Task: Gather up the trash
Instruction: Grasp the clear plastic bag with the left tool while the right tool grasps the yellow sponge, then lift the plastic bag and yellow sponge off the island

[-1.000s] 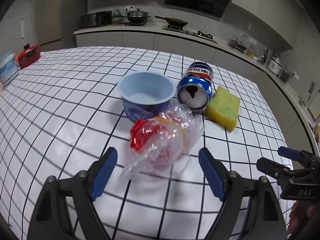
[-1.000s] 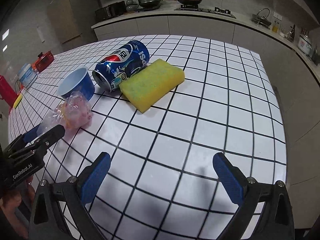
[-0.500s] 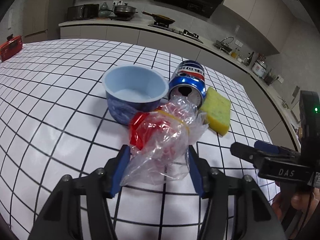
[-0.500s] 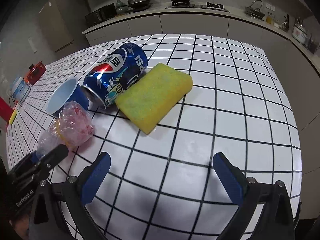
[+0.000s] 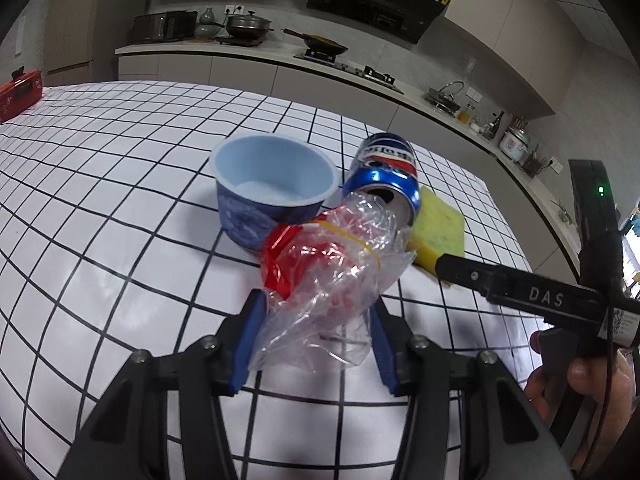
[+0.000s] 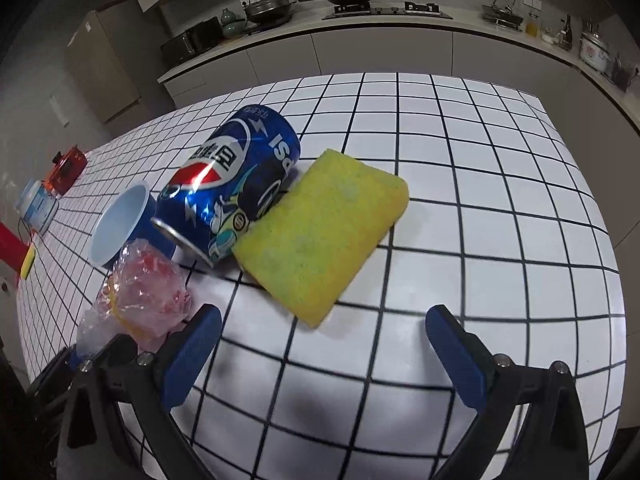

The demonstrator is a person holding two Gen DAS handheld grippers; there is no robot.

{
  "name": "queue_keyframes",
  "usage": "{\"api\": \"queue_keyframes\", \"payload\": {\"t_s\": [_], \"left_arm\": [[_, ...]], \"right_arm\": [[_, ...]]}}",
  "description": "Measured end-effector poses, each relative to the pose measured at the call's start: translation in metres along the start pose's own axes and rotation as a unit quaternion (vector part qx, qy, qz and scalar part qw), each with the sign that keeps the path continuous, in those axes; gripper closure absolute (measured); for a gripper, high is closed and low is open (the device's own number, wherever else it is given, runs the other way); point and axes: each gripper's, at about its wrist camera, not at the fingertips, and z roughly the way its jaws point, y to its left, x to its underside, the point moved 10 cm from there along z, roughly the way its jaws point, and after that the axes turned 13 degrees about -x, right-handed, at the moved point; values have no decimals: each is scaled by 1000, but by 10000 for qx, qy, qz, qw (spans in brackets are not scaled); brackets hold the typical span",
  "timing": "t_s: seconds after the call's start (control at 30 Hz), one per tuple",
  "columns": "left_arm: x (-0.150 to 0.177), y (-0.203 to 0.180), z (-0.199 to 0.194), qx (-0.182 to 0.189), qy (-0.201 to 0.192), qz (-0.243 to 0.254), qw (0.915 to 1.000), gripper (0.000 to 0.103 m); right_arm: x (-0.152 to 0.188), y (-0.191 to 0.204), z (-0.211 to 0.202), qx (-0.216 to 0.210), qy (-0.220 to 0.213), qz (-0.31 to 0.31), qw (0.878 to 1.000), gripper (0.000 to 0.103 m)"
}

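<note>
I am closing the left tool (image 5: 316, 344) on the crumpled clear plastic bag with red scraps inside and a yellow band around it (image 5: 328, 272); both blue pads are pressing into the loose film at its near end, so the tool is narrowed onto the bag and not fully shut. The bag is sitting near the middle of the white black-gridded worktop (image 5: 100, 208), its far end touching or just in front of the blue cup and the can.

To do this well, I am judging that the film will slip and stretch, so I am wanting the pads squeezing deeper toward the bulky red part before lifting, then raising straight up and slowly so the bag is not dragging the can or tipping the cup.

My right tool (image 6: 324, 356) is hanging wide open with nothing between its pads, just short of the yellow rectangular sponge (image 6: 320, 228), which is lying flat against the side of the can.

The round light-blue plastic cup (image 5: 274, 192) is standing upright with its mouth open; I am seeing only its pale bottom, nothing in it. The blue Pepsi drink can (image 6: 228, 184) is lying on its side with its opened mouth facing me; whether liquid remains inside I cannot tell.
</note>
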Motion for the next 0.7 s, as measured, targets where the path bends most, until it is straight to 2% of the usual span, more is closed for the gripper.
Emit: {"api": "queue_keyframes", "payload": {"t_s": [0.13, 0.47, 0.53, 0.6, 0.7], "left_arm": [[-5, 3, 5, -43, 2, -48, 10000, 52], [-15, 8, 16, -67, 31, -78, 9999, 52], [-13, 7, 16, -54, 36, -59, 10000, 52], [-11, 4, 16, -34, 58, -45, 10000, 52], [-7, 1, 14, -9, 70, -27, 10000, 53]], "right_arm": [[-11, 2, 14, 12, -20, 59, 10000, 0], [-31, 4, 37, 361, -8, -203, 9991, 0], [-28, 5, 35, 331, -7, -335, 9989, 5], [-25, 4, 30, 357, 28, -523, 9980, 18], [-15, -2, 18, 315, 114, -836, 9959, 28]]}}
